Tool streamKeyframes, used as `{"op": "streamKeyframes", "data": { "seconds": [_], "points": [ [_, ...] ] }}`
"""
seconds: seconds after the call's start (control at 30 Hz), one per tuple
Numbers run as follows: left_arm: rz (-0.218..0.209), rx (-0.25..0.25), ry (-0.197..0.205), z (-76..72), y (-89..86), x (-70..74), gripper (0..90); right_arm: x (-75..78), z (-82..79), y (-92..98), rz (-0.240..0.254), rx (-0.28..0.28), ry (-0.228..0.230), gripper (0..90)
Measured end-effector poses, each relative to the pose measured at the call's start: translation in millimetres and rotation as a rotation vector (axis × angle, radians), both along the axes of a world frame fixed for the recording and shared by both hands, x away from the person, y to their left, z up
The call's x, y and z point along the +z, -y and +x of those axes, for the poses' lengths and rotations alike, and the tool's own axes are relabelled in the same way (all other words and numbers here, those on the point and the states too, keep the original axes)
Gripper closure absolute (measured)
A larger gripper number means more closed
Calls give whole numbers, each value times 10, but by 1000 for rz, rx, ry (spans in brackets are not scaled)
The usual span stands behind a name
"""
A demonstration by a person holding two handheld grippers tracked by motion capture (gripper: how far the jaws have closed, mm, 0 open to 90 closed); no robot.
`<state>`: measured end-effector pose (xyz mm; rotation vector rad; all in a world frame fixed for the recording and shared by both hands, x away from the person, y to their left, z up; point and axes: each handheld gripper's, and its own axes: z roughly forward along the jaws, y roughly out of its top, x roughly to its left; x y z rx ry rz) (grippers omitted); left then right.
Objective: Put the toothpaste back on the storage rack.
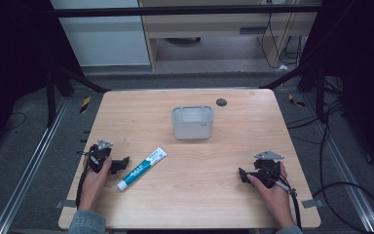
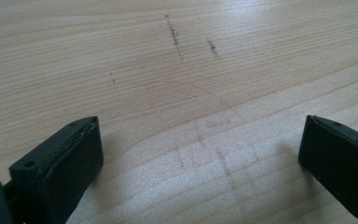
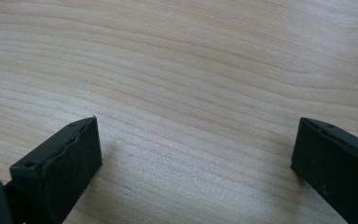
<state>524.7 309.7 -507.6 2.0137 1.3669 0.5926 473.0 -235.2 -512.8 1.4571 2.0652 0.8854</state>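
Near the desk's (image 1: 190, 204) left edge, toward the front, the left gripper (image 1: 119, 165) rests low on the wood with its jaws spread wide and nothing between them; its own view shows bare, faintly scuffed desk (image 2: 177, 70) there. It points at the tube (image 1: 141, 168), which lies flat just beside it, slanted, cap end toward the front edge. That looks like the thing to be picked up, and the gripper seems set for a short reach to it. Toward the back edge at the middle stands the bin (image 1: 192, 123), upright and, as far as I can see, empty, a likely place for the tube. Near the front right corner the right gripper (image 1: 243, 175) sits on the desk, jaws wide and empty, well apart from both, apparently waiting.
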Motion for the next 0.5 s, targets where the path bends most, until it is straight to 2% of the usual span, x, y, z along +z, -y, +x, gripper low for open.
{"op": "streamKeyframes", "data": {
  "seconds": [0.13, 0.17, 0.2, 0.23, 0.27, 0.37, 0.43, 0.5],
  "points": [
    [10, -33, 0, -22, -13, 15, 0, -1, -3, 1, -2, 3, 1, 17],
    [13, -29, 8, -34, -16, 32, 25, -1, -3, 1, -2, 3, 1, 17],
    [29, -24, 36, -62, -10, 65, 53, -1, -2, 1, -2, 3, 1, 17],
    [68, -27, 56, -97, 5, 110, 56, -1, -2, 1, -2, 3, 1, 17],
    [86, -33, 68, -129, 19, 151, 32, -1, -2, 2, -2, 4, 1, 17],
    [59, -46, 78, -225, 34, 250, 35, -1, -2, 2, -1, 4, 0, 17],
    [78, -56, 88, -283, 56, 311, 29, -1, -2, 2, -1, 4, 0, 17],
    [97, -64, 74, -339, 84, 378, 28, -1, -2, 2, -1, 5, 0, 16]
  ]
}}
